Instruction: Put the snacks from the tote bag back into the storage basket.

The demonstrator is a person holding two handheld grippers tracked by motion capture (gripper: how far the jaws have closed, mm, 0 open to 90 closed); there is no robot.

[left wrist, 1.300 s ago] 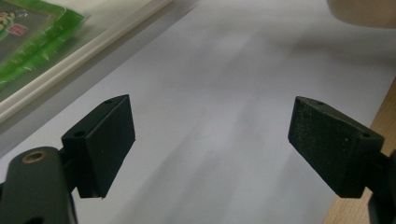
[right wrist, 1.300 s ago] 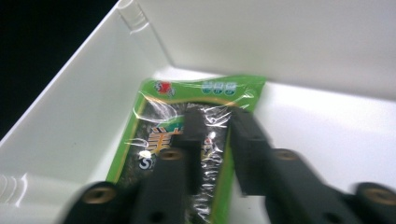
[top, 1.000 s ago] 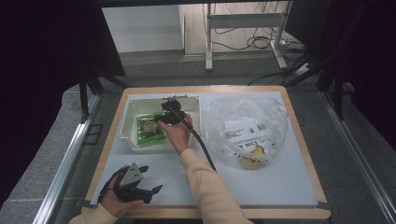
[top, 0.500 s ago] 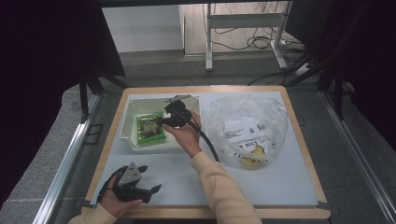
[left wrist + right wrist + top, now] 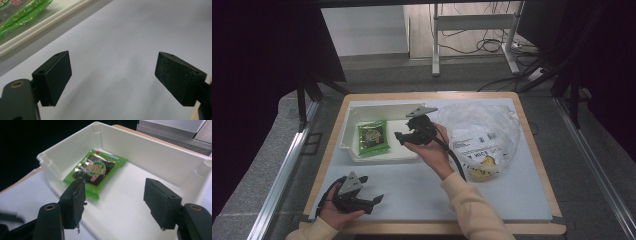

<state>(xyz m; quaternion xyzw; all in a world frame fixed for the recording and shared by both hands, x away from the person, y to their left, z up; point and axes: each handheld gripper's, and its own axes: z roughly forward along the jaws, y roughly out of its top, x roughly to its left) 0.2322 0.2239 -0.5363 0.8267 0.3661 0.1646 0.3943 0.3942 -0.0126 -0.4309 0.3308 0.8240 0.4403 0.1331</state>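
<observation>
while the green snack packet (image 5: 373, 137) lies flat in the white tray (image 5: 384, 156), its print too small to read, the right gripper (image 5: 404, 138) hangs above the tray, its empty jaws just opening wide; the left gripper (image 5: 374, 202) rests open, empty, on the table (image 5: 422, 185).

The right gripper (image 5: 113, 203) jaws, just opening, hold nothing; beyond them a green packet (image 5: 96, 171) lies flat in a white tray (image 5: 160, 155).

Off-task items, counter and surround

Crumpled clear plastic bag (image 5: 482, 132) with printed label, yellow contents showing through, lying right of the tray on the pale grey mat (image 5: 512, 185); wood-edged counter (image 5: 537, 150) beneath; grey metal-legged stand (image 5: 472, 30) and loose black cables (image 5: 472, 47) on the floor beyond the far edge.
</observation>
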